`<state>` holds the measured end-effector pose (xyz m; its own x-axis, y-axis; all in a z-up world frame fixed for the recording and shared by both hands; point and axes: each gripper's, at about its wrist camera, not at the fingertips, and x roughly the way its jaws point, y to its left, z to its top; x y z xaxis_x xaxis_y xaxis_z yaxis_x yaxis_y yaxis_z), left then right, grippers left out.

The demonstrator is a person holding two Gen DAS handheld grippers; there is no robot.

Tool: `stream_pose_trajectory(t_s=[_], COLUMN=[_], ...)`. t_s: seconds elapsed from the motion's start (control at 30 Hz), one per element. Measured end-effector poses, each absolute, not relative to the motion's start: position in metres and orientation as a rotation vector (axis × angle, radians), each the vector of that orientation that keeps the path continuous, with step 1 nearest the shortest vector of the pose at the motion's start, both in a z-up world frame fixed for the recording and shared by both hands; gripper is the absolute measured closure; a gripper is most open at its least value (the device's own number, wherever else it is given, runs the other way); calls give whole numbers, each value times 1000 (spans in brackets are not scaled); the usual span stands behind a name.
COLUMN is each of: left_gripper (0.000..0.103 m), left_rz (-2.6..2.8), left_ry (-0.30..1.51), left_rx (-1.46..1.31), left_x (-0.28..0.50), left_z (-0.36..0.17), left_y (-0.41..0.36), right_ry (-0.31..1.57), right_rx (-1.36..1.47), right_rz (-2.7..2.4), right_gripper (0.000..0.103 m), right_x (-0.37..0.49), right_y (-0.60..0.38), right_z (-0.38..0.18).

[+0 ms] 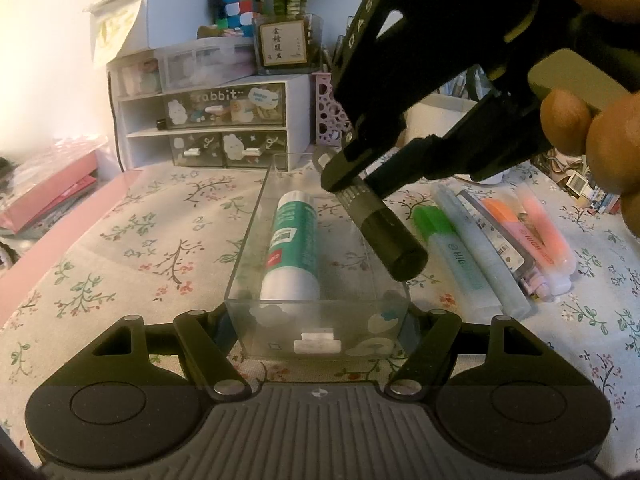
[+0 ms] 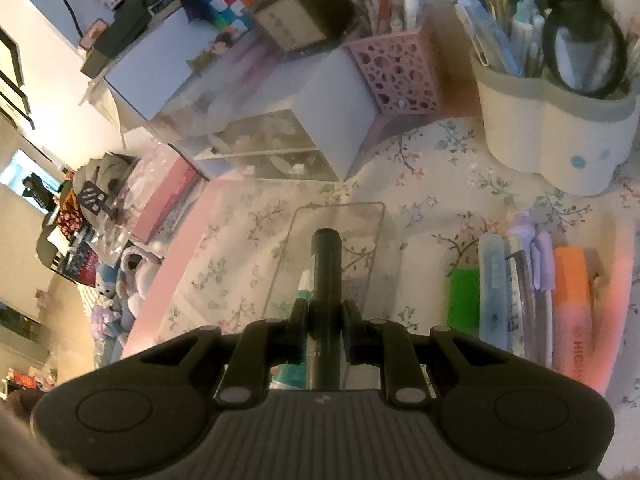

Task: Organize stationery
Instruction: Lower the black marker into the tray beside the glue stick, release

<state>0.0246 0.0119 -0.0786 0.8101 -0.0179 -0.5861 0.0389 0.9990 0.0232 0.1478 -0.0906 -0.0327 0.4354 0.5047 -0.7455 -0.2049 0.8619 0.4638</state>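
Note:
A clear plastic drawer (image 1: 256, 236) lies on the floral tablecloth, and my left gripper (image 1: 318, 324) is shut on its near end. A white and teal glue stick (image 1: 294, 248) lies inside it. My right gripper (image 1: 360, 178) is shut on a black marker (image 1: 390, 236) and holds it tilted above the drawer's right side. In the right wrist view the marker (image 2: 326, 280) sticks out forward between the right gripper's (image 2: 325, 328) fingers, over the drawer (image 2: 376, 240). Highlighters lie in a row to the right: green (image 1: 444, 236), orange (image 1: 498, 210) and pink (image 1: 548, 236).
A white drawer cabinet (image 1: 216, 120) stands at the back. A pink perforated pen holder (image 2: 400, 64) and a white pen cup (image 2: 552, 128) stand behind the drawer. Pink books (image 1: 52, 196) lie at the left. A potted plant box (image 1: 286, 42) sits on the cabinet.

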Motion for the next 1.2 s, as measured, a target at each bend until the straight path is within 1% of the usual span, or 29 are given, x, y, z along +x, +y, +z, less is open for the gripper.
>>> stream_pose_trajectory(t_s=[0.67, 0.97, 1.2], left_gripper=[30, 30, 30], left_rz=[-46, -49, -53], left_ry=[624, 624, 624], left_rx=[43, 43, 45], left_x=[25, 25, 25], left_z=[-79, -78, -78], left_y=[13, 13, 13], right_ry=[1069, 1092, 1110], right_rx=[308, 197, 247], right_rz=[439, 441, 482], right_gripper=[98, 96, 95], right_x=[148, 154, 150], right_y=[-82, -64, -77], right_z=[-39, -40, -42])
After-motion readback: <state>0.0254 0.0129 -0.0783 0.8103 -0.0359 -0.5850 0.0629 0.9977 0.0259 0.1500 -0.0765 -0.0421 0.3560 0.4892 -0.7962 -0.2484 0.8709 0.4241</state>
